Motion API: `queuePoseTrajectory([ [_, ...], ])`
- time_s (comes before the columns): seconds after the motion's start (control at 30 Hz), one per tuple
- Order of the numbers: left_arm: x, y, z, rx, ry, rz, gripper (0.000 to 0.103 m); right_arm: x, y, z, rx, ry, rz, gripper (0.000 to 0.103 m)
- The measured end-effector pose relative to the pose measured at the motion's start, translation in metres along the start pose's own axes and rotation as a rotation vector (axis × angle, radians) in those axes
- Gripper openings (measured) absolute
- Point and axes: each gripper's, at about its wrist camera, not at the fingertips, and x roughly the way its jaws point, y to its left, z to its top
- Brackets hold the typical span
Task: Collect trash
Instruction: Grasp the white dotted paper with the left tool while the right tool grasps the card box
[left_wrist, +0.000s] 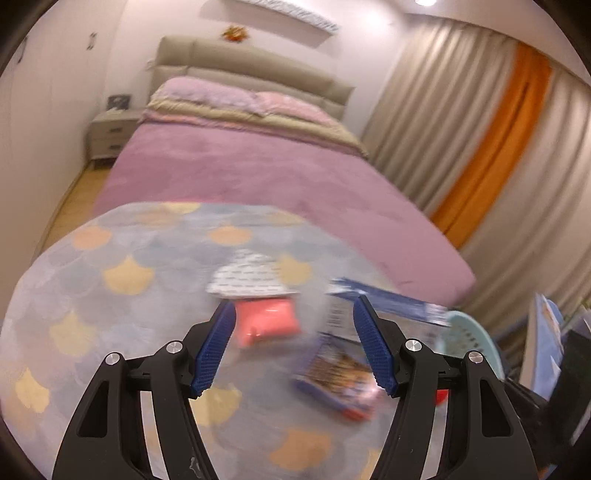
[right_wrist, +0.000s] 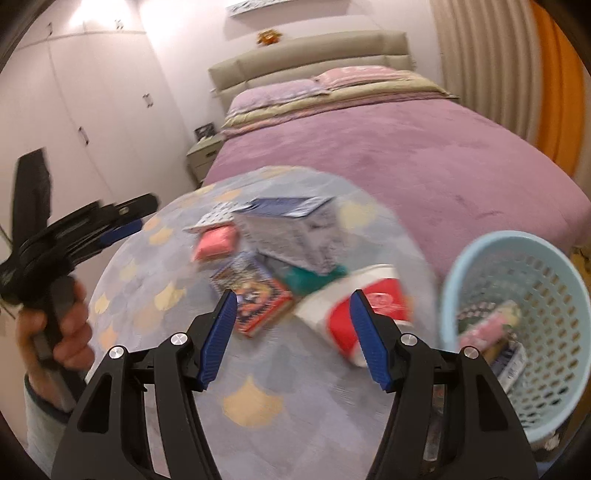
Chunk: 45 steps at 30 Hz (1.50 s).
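Both my claws, left (left_wrist: 293, 345) and right (right_wrist: 291, 338), hang apart and empty. The cup (right_wrist: 360, 308) lies tipped on the surface (right_wrist: 251, 428) beside the basket (right_wrist: 454, 291); it looks light and crushable, so I'd pinch its rim gently.

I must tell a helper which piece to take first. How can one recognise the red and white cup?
Find the round scale-patterned rug before the purple bed. In the litter on it, the red and white cup lies on its side, nearest the pale blue basket. It alone is round; its neighbours are boxes and flat packets.
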Motion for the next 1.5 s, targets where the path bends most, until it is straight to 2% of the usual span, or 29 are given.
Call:
queuePoseTrajectory([
  [0.07, 0.017, 0.015, 0.004, -0.016, 0.044, 0.023, 0.064, 0.013, 0.011, 0.001, -0.018, 0.013, 0.011, 0.06],
  [0.17, 0.037, 0.03, 0.012, -0.052, 0.086, 0.005, 0.064, 0.03, 0.022, 0.002, -0.044, 0.025, 0.008, 0.06],
  [0.3, 0.063, 0.032, 0.022, -0.057, 0.131, 0.001, 0.064, 0.046, 0.032, 0.001, -0.079, 0.029, -0.03, 0.06],
  [0.47, 0.089, 0.024, 0.02, -0.027, 0.18, 0.075, 0.064, 0.063, 0.034, 0.002, -0.104, 0.026, -0.064, 0.06],
  [0.57, 0.103, 0.02, 0.016, 0.0, 0.218, 0.122, 0.06, 0.071, 0.03, 0.003, -0.106, 0.031, -0.071, 0.06],
  [0.6, 0.103, 0.018, 0.015, 0.007, 0.208, 0.133, 0.059, 0.072, 0.029, 0.003, -0.103, 0.034, -0.068, 0.061],
  [0.63, 0.102, 0.018, 0.014, 0.013, 0.203, 0.139, 0.057, 0.073, 0.028, 0.003, -0.102, 0.033, -0.071, 0.064],
  [0.7, 0.102, 0.015, 0.012, 0.033, 0.2, 0.15, 0.04, 0.075, 0.028, 0.003, -0.107, 0.028, -0.08, 0.066],
  [0.77, 0.102, 0.013, 0.011, 0.057, 0.198, 0.169, 0.032, 0.078, 0.031, 0.004, -0.112, 0.031, -0.081, 0.066],
  [0.8, 0.102, 0.013, 0.011, 0.067, 0.195, 0.179, 0.022, 0.079, 0.031, 0.004, -0.113, 0.031, -0.079, 0.066],
  [0.87, 0.1, 0.014, 0.01, 0.081, 0.201, 0.175, 0.016, 0.08, 0.031, 0.004, -0.117, 0.031, -0.079, 0.067],
  [0.97, 0.091, 0.02, 0.013, 0.064, 0.196, 0.115, 0.016, 0.081, 0.03, 0.004, -0.114, 0.034, -0.077, 0.067],
  [1.03, 0.085, 0.023, 0.017, 0.07, 0.175, 0.079, 0.028, 0.079, 0.03, 0.003, -0.115, 0.031, -0.071, 0.067],
  [1.1, 0.078, 0.024, 0.026, 0.12, 0.13, 0.098, 0.057, 0.078, 0.029, 0.002, -0.117, 0.027, -0.066, 0.067],
  [1.17, 0.081, 0.021, 0.033, 0.17, 0.123, 0.097, 0.064, 0.075, 0.028, 0.001, -0.124, 0.018, -0.06, 0.067],
  [1.23, 0.092, 0.02, 0.04, 0.213, 0.136, 0.044, 0.064, 0.073, 0.029, -0.001, -0.134, 0.002, -0.066, 0.067],
  [1.37, 0.12, 0.02, 0.046, 0.275, 0.179, -0.006, 0.064, 0.074, 0.031, -0.002, -0.136, 0.008, -0.066, 0.067],
  [1.43, 0.134, 0.013, 0.046, 0.321, 0.226, -0.056, 0.064, 0.074, 0.028, 0.0, -0.12, 0.01, -0.06, 0.067],
  [1.5, 0.143, 0.005, 0.036, 0.398, 0.243, -0.034, 0.059, 0.073, 0.025, 0.002, -0.104, 0.008, -0.046, 0.067],
])
